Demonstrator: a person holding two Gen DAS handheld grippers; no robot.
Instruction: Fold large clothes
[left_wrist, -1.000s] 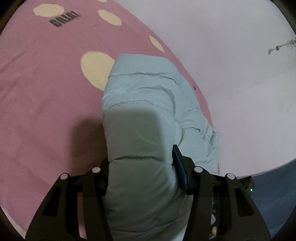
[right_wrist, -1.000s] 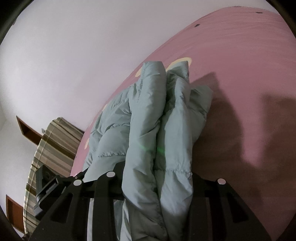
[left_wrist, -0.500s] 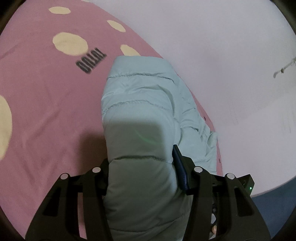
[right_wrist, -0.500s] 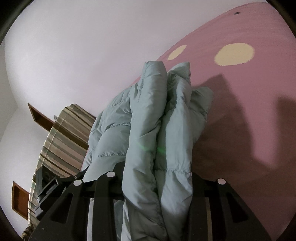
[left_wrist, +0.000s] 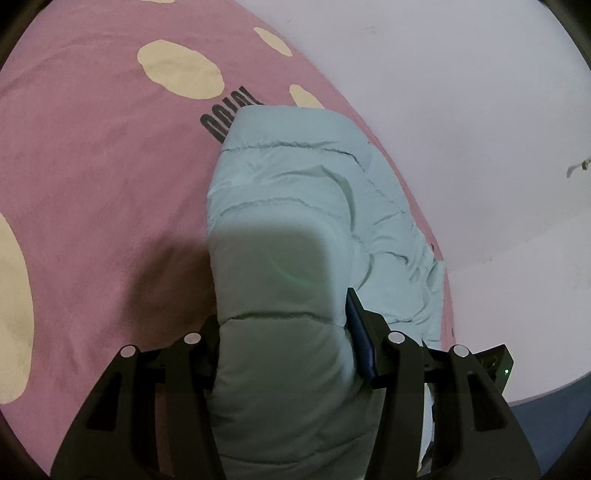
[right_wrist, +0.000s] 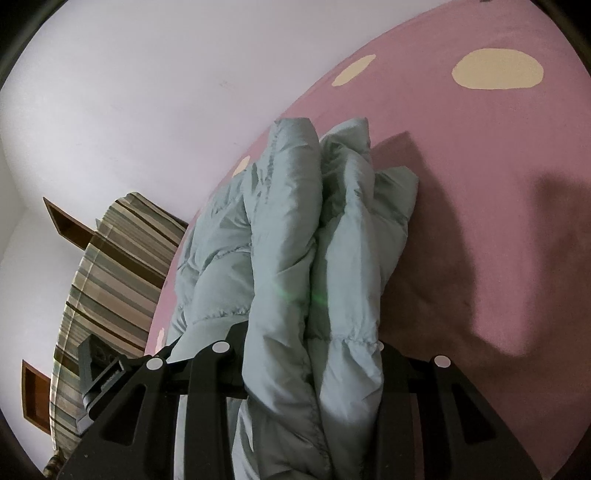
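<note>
Two grippers engaged, both clamped on the pale green padded jacket. Left gripper closed on a single thick quilted fold filling the gap between its jaws. Right gripper closed on several bunched layers. Jacket's long axis running straight ahead from each set of jaws, far end resting on the pink spotted blanket. Open blanket left of the left jaws and right of the right jaws. Blanket edge and white wall close beyond the jacket's inner side. Striped fabric far left of the right jaws.
</note>
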